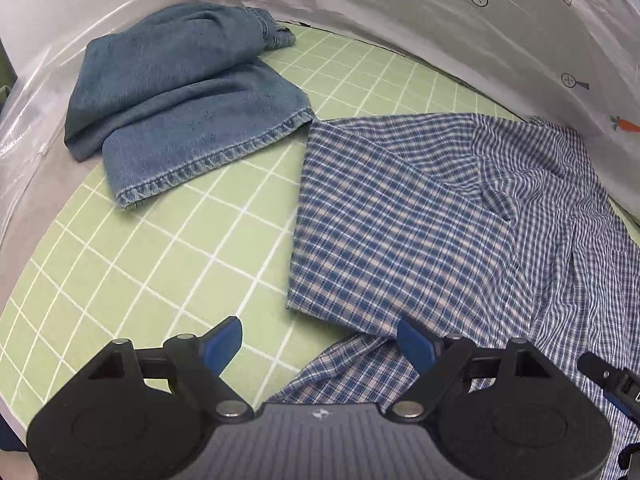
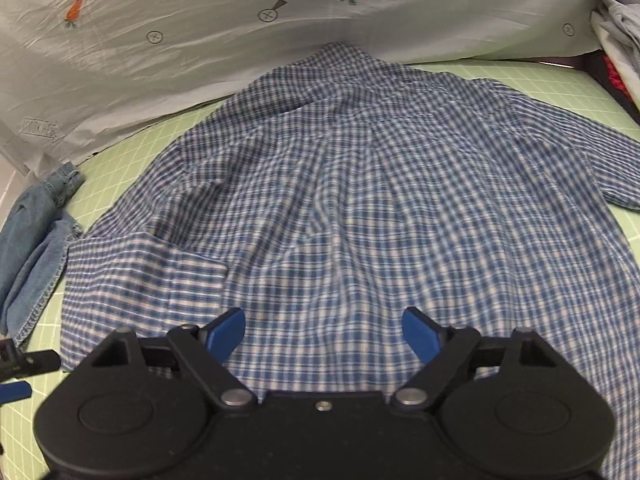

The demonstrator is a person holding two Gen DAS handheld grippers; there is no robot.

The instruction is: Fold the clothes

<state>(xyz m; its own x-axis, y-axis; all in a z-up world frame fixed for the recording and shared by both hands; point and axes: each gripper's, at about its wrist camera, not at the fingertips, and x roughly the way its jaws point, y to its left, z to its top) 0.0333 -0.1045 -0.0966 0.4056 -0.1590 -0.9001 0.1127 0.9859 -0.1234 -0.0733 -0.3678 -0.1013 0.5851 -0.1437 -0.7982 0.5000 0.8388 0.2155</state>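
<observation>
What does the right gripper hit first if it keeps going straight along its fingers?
Most likely the plaid shirt: the open right gripper points straight over its spread body toward the collar. Height above the cloth is unclear, so where it would touch is uncertain.

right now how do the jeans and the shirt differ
The jeans are plain blue denim; the shirt is blue and white check. The jeans are folded into a compact stack; the shirt lies spread out, with only one side turned in. The jeans sit at the mat's far left corner; the shirt fills the middle. Both lie on the mat, and neither is gripped.
</observation>
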